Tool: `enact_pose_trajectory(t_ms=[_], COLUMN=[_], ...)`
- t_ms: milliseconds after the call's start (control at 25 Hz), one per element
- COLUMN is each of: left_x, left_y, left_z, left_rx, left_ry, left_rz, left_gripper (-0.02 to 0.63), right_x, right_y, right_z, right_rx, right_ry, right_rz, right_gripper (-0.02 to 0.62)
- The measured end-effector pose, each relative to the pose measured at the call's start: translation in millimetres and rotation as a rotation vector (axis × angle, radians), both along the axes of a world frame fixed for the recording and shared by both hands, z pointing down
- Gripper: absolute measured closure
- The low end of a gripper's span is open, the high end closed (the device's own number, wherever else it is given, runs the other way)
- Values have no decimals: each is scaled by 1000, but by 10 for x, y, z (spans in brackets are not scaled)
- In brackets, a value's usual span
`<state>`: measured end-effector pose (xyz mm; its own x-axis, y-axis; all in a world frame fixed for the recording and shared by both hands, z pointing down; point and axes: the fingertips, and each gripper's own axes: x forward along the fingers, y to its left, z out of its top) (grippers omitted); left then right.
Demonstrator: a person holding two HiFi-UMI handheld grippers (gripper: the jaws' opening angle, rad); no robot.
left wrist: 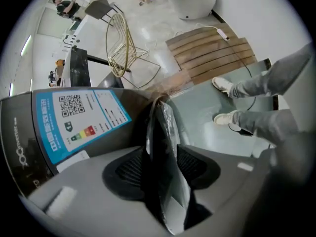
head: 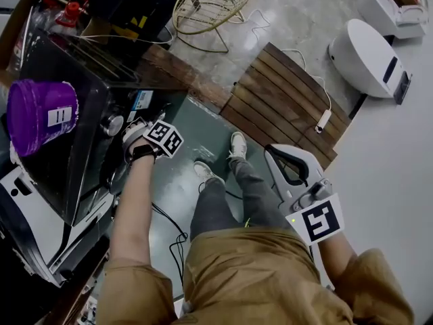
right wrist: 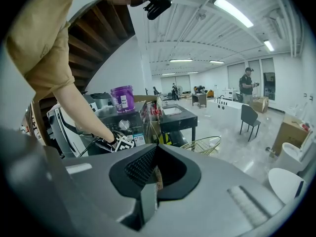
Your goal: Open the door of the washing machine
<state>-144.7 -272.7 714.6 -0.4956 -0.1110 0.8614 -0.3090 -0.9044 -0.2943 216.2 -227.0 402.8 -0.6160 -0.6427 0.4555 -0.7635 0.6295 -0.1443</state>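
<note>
Washing machine (head: 71, 161) is sitting at far left of the head view, with a purple bucket (head: 42, 114) standing on its top. A blue label (left wrist: 79, 117) is showing on its front panel. Left tool (left wrist: 165, 174) is reaching against the machine's front, jaws pinching narrow on the thin dark glossy edge of the door (left wrist: 160, 127), which is running straight up between them. Person's legs in grey trousers are standing mid-frame on the floor, white shoes (head: 237, 144) pointing away from the machine. Right tool (head: 292, 166) is hanging well apart from the machine, out by the person's right side, jaws sitting together and gripping nothing. A wooden slat panel (head: 284, 100) is lying beyond the shoes, and a wire chair (head: 210, 5) is standing further back.
</note>
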Motion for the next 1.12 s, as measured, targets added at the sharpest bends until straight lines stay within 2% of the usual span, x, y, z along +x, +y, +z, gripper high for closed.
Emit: enact_pose_trajectory(t_ms=[160, 280, 360, 520, 800, 920, 1120], left_x=[-49, -49, -37, -21, 9, 39, 37], left_y=[-53, -63, -69, -96, -98, -117, -112], left_z=[2, 4, 9, 14, 9, 10, 2], left_rx=[-15, -18, 1, 68, 88, 99, 97], left_ry=[-78, -106, -94, -36, -12, 25, 39], left_rz=[4, -3, -29, -111, -81, -71, -88], left_gripper=[402, 402, 402, 413, 410, 411, 417], right_x=[-41, -52, -56, -23, -40, -132, -328], right_y=[8, 16, 37, 47, -82, -130, -91], right_z=[53, 82, 121, 206, 314, 332, 371], right_rx=[0, 14, 21, -65, -141, -130, -144], right_ry=[-14, -2, 12, -79, -208, -210, -200], right_rz=[-3, -13, -21, 38, 109, 94, 44], right_gripper=[591, 591, 591, 591, 591, 591, 591])
